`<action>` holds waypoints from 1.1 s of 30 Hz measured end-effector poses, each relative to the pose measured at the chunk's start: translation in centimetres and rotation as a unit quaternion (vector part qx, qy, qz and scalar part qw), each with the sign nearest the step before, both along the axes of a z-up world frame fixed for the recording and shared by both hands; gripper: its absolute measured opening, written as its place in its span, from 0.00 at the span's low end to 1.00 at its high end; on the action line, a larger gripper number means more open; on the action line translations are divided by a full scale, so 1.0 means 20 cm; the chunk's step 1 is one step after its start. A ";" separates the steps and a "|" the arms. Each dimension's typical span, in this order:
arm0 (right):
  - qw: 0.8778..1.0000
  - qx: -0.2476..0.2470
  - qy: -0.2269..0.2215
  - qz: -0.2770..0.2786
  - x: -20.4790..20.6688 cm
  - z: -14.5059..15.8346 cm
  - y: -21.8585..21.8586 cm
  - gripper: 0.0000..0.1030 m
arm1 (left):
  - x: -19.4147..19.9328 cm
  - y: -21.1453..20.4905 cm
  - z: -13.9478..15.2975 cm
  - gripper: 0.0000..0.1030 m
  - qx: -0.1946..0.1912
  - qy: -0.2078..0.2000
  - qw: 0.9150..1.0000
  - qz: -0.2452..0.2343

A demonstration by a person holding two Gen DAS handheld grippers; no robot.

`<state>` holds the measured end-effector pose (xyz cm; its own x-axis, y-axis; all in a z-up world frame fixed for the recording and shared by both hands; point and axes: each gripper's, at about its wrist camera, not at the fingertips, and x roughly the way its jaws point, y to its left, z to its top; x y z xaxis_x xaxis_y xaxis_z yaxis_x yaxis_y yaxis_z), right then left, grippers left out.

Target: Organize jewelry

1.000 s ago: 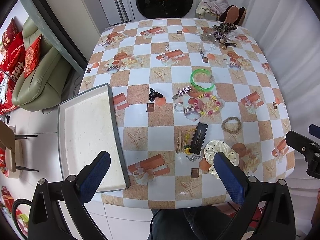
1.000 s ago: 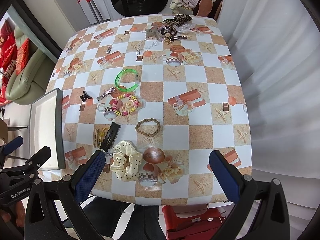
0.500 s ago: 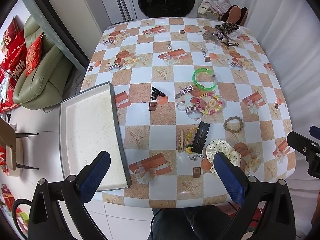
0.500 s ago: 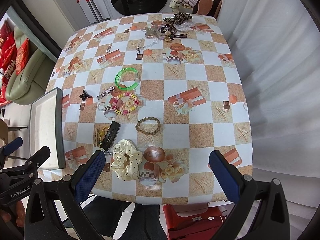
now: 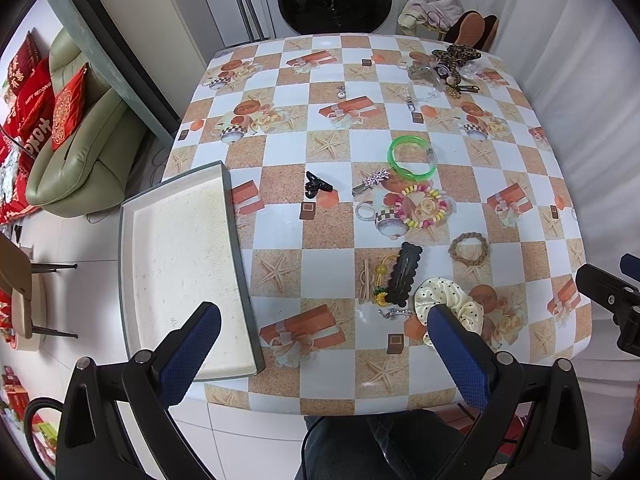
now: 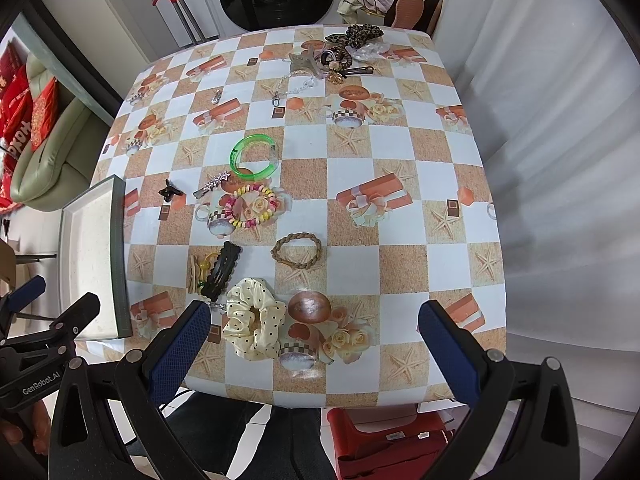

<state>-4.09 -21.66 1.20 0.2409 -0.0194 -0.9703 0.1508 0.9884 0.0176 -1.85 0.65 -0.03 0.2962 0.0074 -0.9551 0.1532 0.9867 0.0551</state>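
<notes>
Jewelry lies scattered on a checked tablecloth: a green bangle [image 5: 412, 157] [image 6: 253, 156], a bead bracelet [image 5: 423, 205] [image 6: 251, 205], a braided band [image 5: 469, 248] [image 6: 297, 252], a black hair clip [image 5: 405, 273] [image 6: 221, 270], a cream dotted scrunchie [image 5: 444, 298] [image 6: 254, 322] and a small black claw clip [image 5: 315, 186] [image 6: 169, 192]. A grey empty tray [image 5: 184, 272] [image 6: 90, 264] sits at the table's left edge. My left gripper [image 5: 324, 348] and right gripper [image 6: 312, 340] are both open and empty, held above the near table edge.
A pile of hair accessories [image 5: 448, 65] [image 6: 344, 52] and a chain [image 6: 292, 88] lie at the far right corner. A green sofa [image 5: 80, 140] stands left, white curtains [image 6: 540, 120] right, a red stool [image 6: 384, 436] below the near edge.
Both grippers have drawn back and up a little, so the table looks slightly farther. Nothing on the table has moved.
</notes>
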 end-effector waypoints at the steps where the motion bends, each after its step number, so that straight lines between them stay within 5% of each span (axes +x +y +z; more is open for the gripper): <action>1: 1.000 0.000 0.000 0.000 0.00 0.00 0.00 1.00 | 0.00 0.00 0.00 1.00 0.000 0.000 1.000 0.000; 33: 1.000 0.001 0.001 -0.001 -0.01 0.00 0.01 1.00 | 0.00 0.00 0.00 1.00 0.000 0.002 1.000 -0.001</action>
